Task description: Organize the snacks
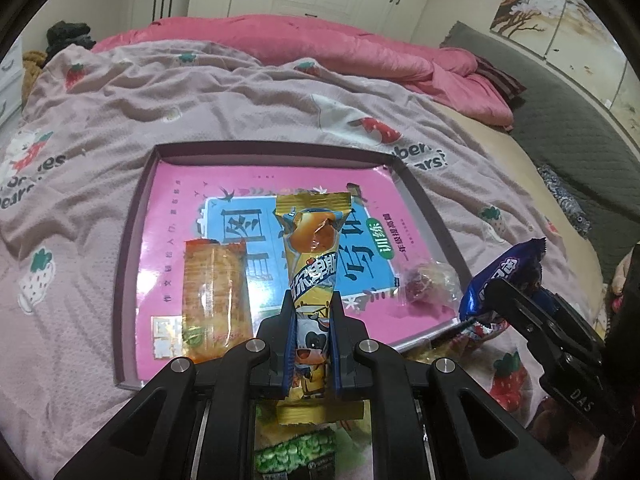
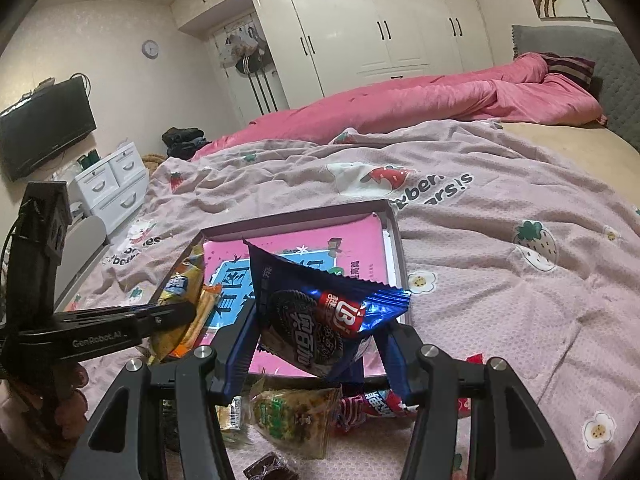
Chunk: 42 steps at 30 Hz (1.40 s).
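Observation:
A shallow purple tray with a pink book as its floor lies on the bed. My left gripper is shut on a long yellow snack packet and holds it over the tray's front. An orange cracker pack and a clear-wrapped red candy lie in the tray. My right gripper is shut on a dark blue cookie packet above the tray's near edge; that packet also shows at the right in the left wrist view.
Loose snacks lie on the blanket in front of the tray: a green-labelled pack, a red-and-white packet and a dark brown one. A pink quilt lies at the far side. Drawers stand to the left.

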Each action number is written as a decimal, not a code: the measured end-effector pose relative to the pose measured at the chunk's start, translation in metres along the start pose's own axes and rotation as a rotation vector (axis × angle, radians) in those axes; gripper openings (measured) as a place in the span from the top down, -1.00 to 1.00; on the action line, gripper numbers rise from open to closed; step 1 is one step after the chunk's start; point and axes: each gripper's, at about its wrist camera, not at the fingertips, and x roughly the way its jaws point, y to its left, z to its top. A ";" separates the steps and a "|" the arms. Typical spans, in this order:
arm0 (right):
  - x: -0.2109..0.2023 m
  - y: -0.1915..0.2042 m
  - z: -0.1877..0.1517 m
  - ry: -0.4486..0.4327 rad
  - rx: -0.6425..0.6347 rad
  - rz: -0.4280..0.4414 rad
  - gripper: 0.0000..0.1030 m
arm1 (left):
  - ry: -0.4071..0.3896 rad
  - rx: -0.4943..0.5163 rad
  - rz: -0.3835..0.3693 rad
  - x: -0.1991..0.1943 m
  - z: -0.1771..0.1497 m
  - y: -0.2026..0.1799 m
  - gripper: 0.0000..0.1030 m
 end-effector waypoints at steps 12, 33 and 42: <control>0.015 0.000 0.000 0.028 -0.011 0.004 -0.08 | 0.050 0.016 -0.004 0.027 0.000 -0.004 0.73; 0.052 0.017 -0.009 0.111 -0.100 0.057 -0.08 | 0.083 0.013 0.002 0.046 0.004 -0.001 0.73; 0.061 0.023 -0.012 0.152 -0.121 0.096 -0.08 | 0.102 0.007 0.012 0.049 0.002 0.003 0.70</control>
